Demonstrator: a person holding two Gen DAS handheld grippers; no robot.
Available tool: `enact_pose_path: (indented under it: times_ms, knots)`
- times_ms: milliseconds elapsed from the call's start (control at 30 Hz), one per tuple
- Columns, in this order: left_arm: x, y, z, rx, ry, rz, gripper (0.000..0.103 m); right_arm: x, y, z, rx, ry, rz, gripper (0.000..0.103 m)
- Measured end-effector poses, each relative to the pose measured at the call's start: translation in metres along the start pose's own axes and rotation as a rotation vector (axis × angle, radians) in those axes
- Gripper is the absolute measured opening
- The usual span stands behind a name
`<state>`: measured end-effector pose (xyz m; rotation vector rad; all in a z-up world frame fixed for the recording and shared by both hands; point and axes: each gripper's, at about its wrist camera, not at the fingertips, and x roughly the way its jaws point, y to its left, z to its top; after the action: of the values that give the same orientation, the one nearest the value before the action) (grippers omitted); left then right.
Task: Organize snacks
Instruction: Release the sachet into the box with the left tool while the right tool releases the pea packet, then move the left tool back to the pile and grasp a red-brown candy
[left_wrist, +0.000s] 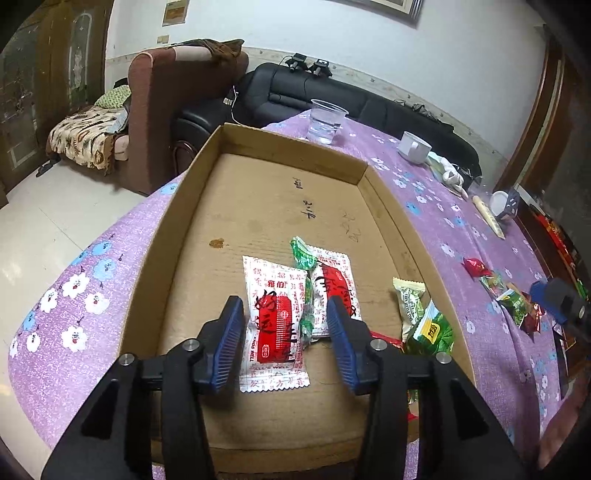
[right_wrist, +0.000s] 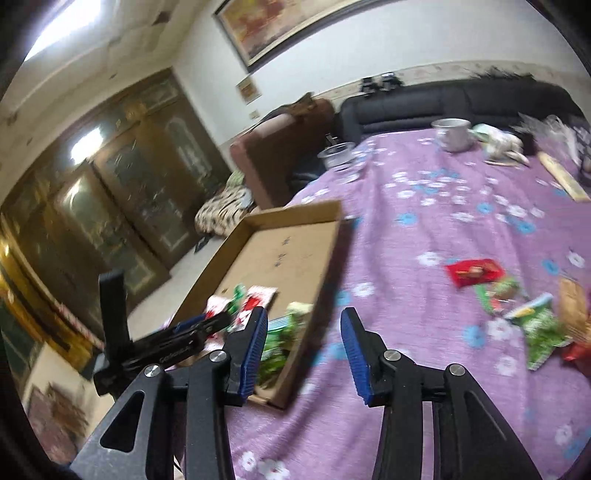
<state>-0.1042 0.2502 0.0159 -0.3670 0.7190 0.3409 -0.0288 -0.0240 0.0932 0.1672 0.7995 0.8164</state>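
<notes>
Corrugated cardboard tray (left_wrist: 177, 221), crinkly foil snack packets (left_wrist: 275, 321) inside.

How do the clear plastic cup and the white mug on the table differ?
The clear plastic cup is see-through and holds a little water; the white mug is opaque, its contents hidden. The cup is taller and has no handle; the mug is squat, with a handle. The cup stands nearer the cardboard tray. Both stand upright on the purple tablecloth.

A clear plastic cup (left_wrist: 327, 121), white mug (left_wrist: 414, 147) and perhaps a wooden stick (left_wrist: 488, 215).
</notes>
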Motion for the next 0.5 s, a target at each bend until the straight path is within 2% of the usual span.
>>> enact_pose_path:
  times_ms: [167,300,500]
  knots:
    - [0.0,0.0,0.0,-0.002,0.002,0.007,0.046,-0.029,-0.036,0.009,0.052,-0.04,-0.065,0.044]
    - [-0.004,-0.004,0.001,-0.011,0.013,-0.022,0.046,-0.05,-0.064,0.016,0.087,-0.075,-0.125,0.044]
    - [-0.024,-0.028,0.008,0.043,-0.014,-0.045,0.046,-0.075,-0.129,0.022,0.154,-0.111,-0.321,0.045]
